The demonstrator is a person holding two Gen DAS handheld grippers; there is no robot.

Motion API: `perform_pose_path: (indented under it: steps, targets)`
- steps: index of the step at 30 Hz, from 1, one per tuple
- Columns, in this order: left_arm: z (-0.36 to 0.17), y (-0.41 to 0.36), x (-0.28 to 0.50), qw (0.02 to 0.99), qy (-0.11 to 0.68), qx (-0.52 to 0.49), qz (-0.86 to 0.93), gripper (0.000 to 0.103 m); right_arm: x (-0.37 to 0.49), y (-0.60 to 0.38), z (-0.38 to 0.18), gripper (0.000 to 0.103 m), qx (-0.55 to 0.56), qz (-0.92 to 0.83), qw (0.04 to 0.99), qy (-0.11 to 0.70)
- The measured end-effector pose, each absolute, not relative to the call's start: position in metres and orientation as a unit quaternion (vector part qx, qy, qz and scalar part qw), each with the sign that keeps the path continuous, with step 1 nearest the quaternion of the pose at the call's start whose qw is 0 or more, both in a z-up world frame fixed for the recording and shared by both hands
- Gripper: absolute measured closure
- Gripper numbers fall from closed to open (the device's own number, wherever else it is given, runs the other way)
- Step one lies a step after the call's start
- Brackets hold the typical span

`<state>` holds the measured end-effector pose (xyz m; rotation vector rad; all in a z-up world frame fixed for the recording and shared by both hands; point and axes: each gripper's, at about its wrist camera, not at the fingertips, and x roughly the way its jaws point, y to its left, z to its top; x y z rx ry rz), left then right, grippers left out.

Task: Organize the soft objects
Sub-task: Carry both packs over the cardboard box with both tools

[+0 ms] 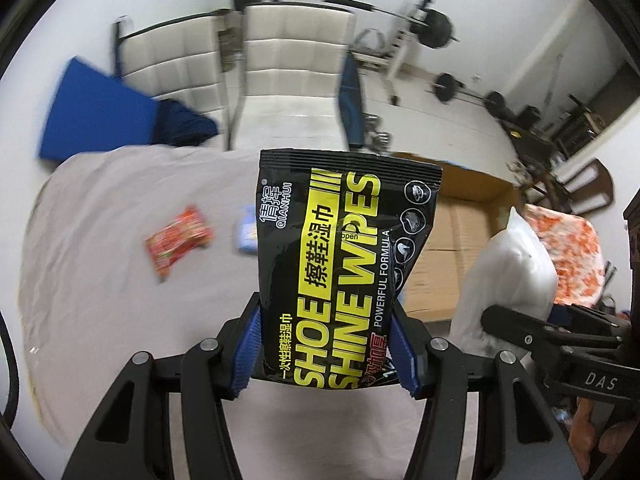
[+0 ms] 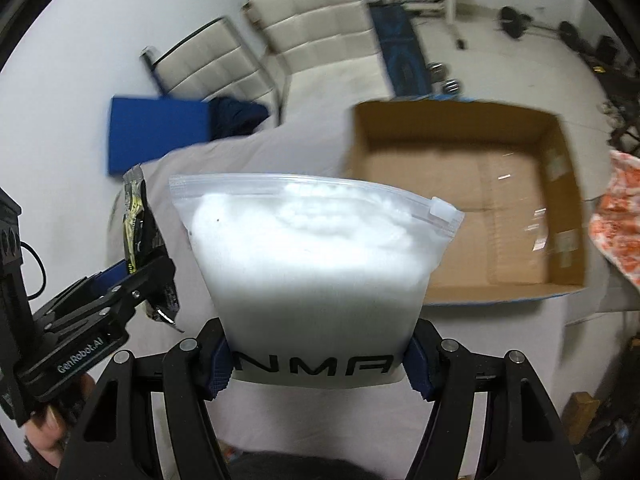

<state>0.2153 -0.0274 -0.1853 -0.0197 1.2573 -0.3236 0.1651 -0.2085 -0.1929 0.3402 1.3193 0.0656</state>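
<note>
My left gripper [image 1: 326, 344] is shut on a black and yellow shoe wipes pack [image 1: 340, 264], held upright above the grey-covered table [image 1: 120, 312]. My right gripper [image 2: 320, 364] is shut on a clear zip bag of white cotton [image 2: 316, 264], also held upright. An open cardboard box [image 2: 560, 184] stands on the table, ahead and right of the bag. The left gripper with the wipes pack [image 2: 140, 224] shows at the left of the right wrist view. The cotton bag [image 1: 508, 268] shows at the right of the left wrist view, in front of the box [image 1: 452, 240].
A red snack packet [image 1: 178, 242] and a pale blue packet [image 1: 248, 232] lie on the table. An orange and white cloth [image 2: 620, 216] lies right of the box. White chairs [image 2: 316, 28], a blue mat [image 2: 156, 132] and gym weights [image 1: 434, 26] stand beyond the table.
</note>
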Motion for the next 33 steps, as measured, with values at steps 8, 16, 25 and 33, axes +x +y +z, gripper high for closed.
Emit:
perform_pose_path:
  steps: [8, 16, 25, 33]
  targets:
    - [-0.228, -0.150, 0.272, 0.745, 0.634, -0.019, -0.206, 0.049, 0.204, -0.339, -0.226, 0.032, 0.162, -0.034, 0.759, 0.630]
    - [-0.309, -0.239, 0.324, 0.681, 0.702, -0.051, -0.200, 0.048, 0.264, -0.416, -0.331, 0.032, 0.157, -0.046, 0.716, 0.679]
    - [-0.368, -0.272, 0.352, 0.642, 0.743, -0.042, -0.186, 0.048, 0.315, -0.434, -0.392, 0.031, 0.107, -0.046, 0.700, 0.705]
    - [-0.383, -0.286, 0.363, 0.617, 0.759, -0.054, -0.199, 0.048, 0.336, -0.446, -0.411, 0.030, 0.109, -0.033, 0.683, 0.721]
